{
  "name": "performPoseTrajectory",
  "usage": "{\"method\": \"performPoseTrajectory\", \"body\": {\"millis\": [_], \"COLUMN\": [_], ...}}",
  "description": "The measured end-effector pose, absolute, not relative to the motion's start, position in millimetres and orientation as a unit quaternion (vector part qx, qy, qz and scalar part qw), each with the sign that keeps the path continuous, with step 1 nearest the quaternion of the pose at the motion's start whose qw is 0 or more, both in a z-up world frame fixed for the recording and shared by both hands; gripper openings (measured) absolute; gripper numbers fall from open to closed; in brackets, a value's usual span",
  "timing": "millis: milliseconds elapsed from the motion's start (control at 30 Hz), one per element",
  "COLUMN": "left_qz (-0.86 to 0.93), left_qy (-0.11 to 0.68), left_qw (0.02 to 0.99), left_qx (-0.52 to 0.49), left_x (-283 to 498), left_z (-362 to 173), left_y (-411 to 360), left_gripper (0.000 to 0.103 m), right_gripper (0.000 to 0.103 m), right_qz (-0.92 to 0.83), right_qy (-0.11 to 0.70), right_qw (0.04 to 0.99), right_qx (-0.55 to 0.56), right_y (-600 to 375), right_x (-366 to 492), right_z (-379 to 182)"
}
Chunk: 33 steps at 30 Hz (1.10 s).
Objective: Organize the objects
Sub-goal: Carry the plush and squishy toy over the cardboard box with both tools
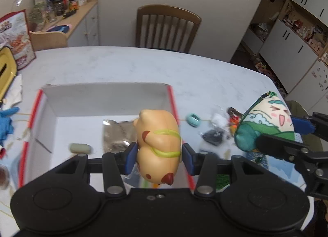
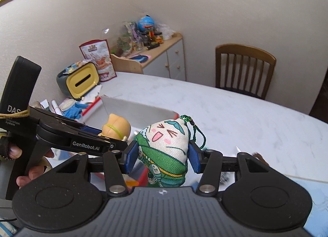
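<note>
My left gripper (image 1: 158, 155) is shut on a tan toy figure (image 1: 157, 144) with green bands, held over the right part of a white cardboard box (image 1: 106, 97) with red edges. My right gripper (image 2: 162, 155) is shut on a green and cream plush charm (image 2: 166, 151) with a cartoon face and a green cord. In the left wrist view the plush charm (image 1: 264, 122) hangs to the right of the box, above the table. In the right wrist view the toy figure (image 2: 115, 127) and the left gripper's fingers (image 2: 92, 132) sit just left of the plush.
Inside the box lie a clear packet (image 1: 117, 136) and a small grey-green piece (image 1: 80, 148). Small items, including a teal ring (image 1: 192, 119) and a black piece (image 1: 213, 136), lie on the white table (image 1: 205, 77) right of the box. A yellow-fronted container (image 2: 82, 82) and a chair (image 1: 166, 28) stand behind.
</note>
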<state>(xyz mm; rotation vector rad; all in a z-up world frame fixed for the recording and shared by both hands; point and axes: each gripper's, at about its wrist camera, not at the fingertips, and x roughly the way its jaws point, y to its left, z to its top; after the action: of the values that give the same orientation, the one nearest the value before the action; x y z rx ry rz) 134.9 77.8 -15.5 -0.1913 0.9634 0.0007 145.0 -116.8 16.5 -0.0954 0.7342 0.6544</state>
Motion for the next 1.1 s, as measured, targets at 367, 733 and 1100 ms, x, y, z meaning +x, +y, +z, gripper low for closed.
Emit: {"method": "performPoseTrajectory", "body": {"millis": [367, 733, 1100], "left_qz": [0.026, 0.05, 0.038], "left_qy": [0.461, 0.491, 0.51], "left_qw": [0.883, 0.867, 0.858], "left_qx": [-0.079, -0.063, -0.036], "left_x": [145.2, 164.2, 190.6], "left_z": [-15.8, -54.3, -86.3], "left_y": [145.3, 190.3, 192.0], "left_gripper": [0.045, 0.045, 0.045], "right_gripper": [0.051, 0.051, 0.051], "right_qz": [0.336, 0.337, 0.325], "right_qy": [0.338, 0.372, 0.412], "right_qw": [0.877, 0.861, 0.844], "right_qx": [-0.059, -0.08, -0.115], "right_y": [-41.2, 17.3, 47.8], "right_x": [158.5, 165.0, 167.4], "right_z": [26.3, -18.2, -74.2]}}
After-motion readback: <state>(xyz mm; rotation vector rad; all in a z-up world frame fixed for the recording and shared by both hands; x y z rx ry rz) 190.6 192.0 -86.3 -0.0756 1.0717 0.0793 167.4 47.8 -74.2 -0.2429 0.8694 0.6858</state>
